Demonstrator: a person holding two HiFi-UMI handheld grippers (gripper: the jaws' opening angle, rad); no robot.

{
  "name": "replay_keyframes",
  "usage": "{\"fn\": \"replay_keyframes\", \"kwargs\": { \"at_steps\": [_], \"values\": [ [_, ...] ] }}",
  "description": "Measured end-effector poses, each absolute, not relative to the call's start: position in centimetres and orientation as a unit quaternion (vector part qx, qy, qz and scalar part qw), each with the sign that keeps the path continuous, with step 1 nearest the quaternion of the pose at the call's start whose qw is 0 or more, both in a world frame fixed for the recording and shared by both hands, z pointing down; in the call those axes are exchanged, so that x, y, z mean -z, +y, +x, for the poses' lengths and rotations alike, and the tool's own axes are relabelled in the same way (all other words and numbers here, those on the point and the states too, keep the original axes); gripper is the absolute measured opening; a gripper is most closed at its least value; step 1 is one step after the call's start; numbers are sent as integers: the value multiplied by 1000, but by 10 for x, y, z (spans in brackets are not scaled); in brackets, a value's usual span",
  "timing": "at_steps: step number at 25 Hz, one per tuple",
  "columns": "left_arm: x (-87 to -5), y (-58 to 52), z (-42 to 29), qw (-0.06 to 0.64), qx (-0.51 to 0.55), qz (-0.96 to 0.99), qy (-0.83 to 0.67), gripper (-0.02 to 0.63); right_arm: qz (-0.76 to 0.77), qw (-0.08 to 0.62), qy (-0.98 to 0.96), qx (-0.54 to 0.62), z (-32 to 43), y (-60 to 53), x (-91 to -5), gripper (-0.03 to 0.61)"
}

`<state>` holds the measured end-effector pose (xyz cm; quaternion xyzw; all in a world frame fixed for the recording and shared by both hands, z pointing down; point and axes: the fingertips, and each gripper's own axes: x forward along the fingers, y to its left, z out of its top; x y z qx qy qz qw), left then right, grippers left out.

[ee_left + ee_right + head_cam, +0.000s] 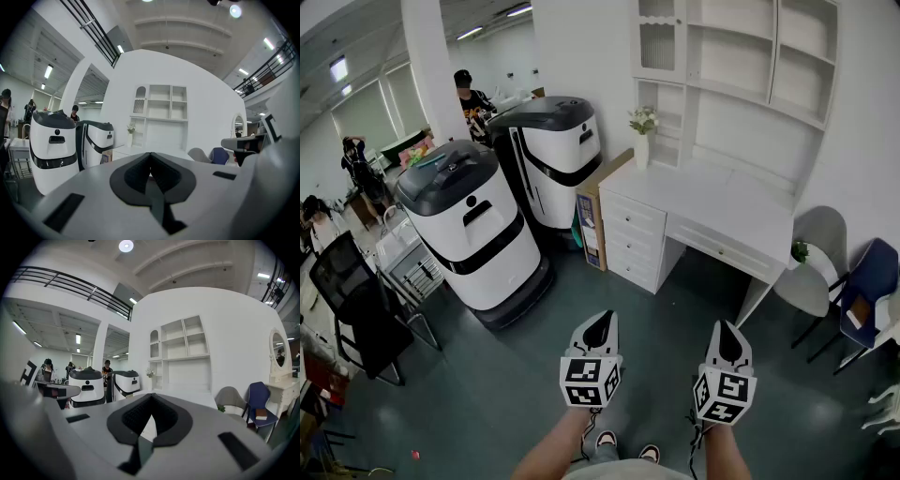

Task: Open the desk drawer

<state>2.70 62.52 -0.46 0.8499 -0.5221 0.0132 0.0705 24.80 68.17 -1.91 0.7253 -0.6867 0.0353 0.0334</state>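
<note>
Drawer (635,214) sits shut at one o'clock, well beyond the left gripper (600,323) and right gripper (727,330), both closed and empty, so reaching unopened would likely bump its front instead of gripping.

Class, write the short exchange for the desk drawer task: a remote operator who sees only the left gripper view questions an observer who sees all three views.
Operator: My view barely shows the desk. Where are its drawers?
Observer: In the head view, three stacked drawers sit at its left end and one wide drawer under the top. All are shut.
Operator: Is the right gripper holding anything?
Observer: No. The right gripper view shows its jaws together with nothing between them.
</note>
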Motion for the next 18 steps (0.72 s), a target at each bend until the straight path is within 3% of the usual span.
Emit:
{"fn": "replay_keyframes", "kwargs": {
  "at_steps": [18],
  "values": [
    [2,631,36,69,-15,854,-515,20,726,14,-684,-72,261,687,3,8]
  ]
}}
